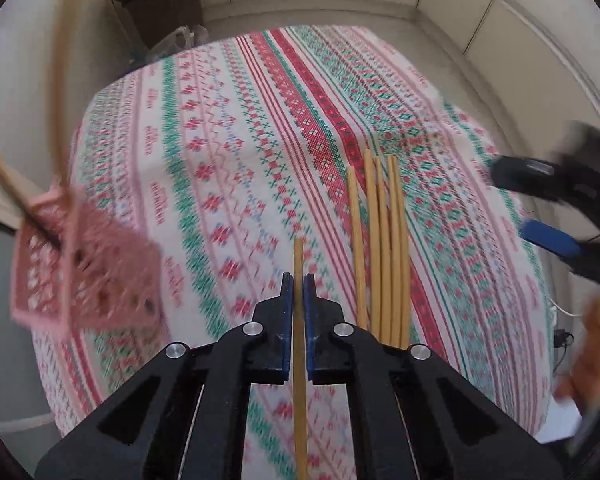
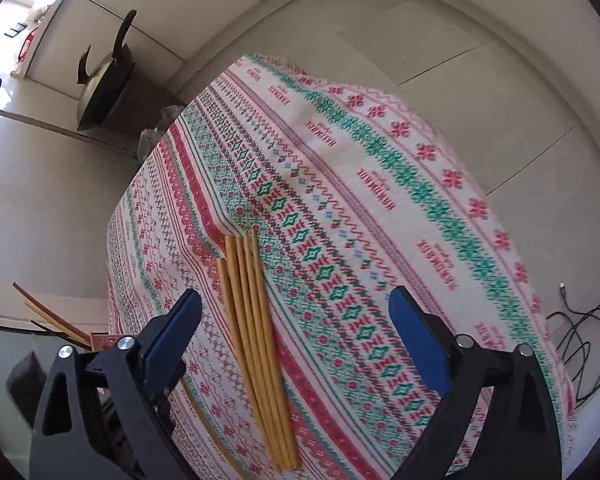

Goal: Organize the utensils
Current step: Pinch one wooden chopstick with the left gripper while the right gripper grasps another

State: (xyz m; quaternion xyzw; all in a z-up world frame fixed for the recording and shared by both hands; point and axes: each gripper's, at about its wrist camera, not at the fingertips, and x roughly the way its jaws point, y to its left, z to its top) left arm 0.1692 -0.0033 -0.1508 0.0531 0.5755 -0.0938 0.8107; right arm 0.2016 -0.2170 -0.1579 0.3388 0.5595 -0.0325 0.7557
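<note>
Clamped between the left gripper [image 1: 298,280] pads, one chopstick [image 1: 299,360] is mid-carry, probably toward the pink holder [image 1: 80,264] at left; remaining chopsticks [image 2: 256,340] lie bundled on the tablecloth [image 2: 380,200] beneath the wide-open, empty right gripper [image 2: 296,304]

Home kitchen/dining rm: wok [image 2: 100,84], patterned tablecloth [image 2: 380,200], tiled floor [image 2: 340,20].

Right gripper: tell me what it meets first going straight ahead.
The open right gripper points down at the row of light wooden chopsticks on the patterned tablecloth; probably those first, though depth is unclear.
</note>
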